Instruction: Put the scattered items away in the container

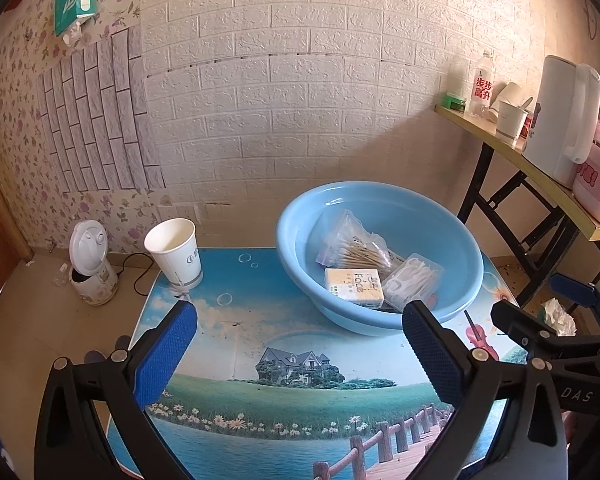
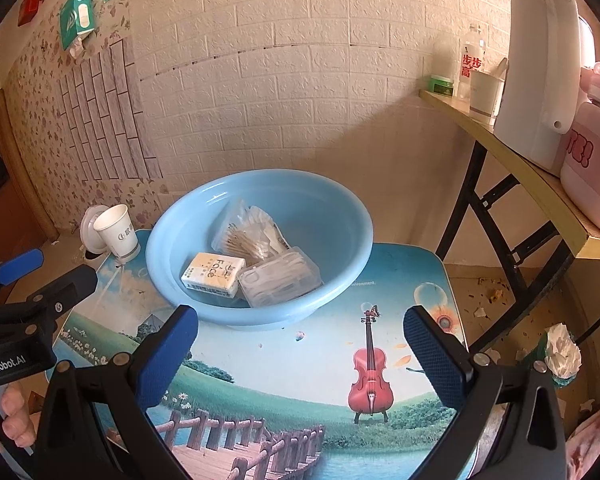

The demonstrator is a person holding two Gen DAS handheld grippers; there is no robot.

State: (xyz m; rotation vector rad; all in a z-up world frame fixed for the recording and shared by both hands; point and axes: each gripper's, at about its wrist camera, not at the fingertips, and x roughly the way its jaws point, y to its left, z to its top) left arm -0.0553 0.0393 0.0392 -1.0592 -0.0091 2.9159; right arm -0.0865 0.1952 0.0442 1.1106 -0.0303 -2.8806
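Taking the blue basin (image 1: pixel 380 216) as the landmark: it sits toward the far side of the picture-printed table (image 1: pixel 260 344), and three items already lie inside it. A tissue pack (image 1: pixel 354 285) rests at its near inner wall, a clear box of floss picks (image 1: pixel 414 280) is just beside that pack on the right and touching it, and a bag of cotton swabs (image 1: pixel 356 248) lies behind both, toward the basin's centre.

The one loose thing on the table is a paper cup (image 1: pixel 175 250), standing well to the left of the basin at the table's far left corner, slightly tilted in the fisheye view (it looks empty, though its bottom cannot be seen).

The left gripper (image 1: pixel 300 336) hovers nearer than the basin, jaws spread wide and holding nothing. The right gripper (image 2: pixel 300 338) does likewise, also wide and empty, on the basin's near side.

The cup should be very light and thin-walled; a hard squeeze would likely crush or oval it, and its smooth sides may slip. A gentle pinch across the mid-body, or over the stiffer rolled rim, seems the safest hold, probably for the left gripper, which is on the cup's side of the basin.
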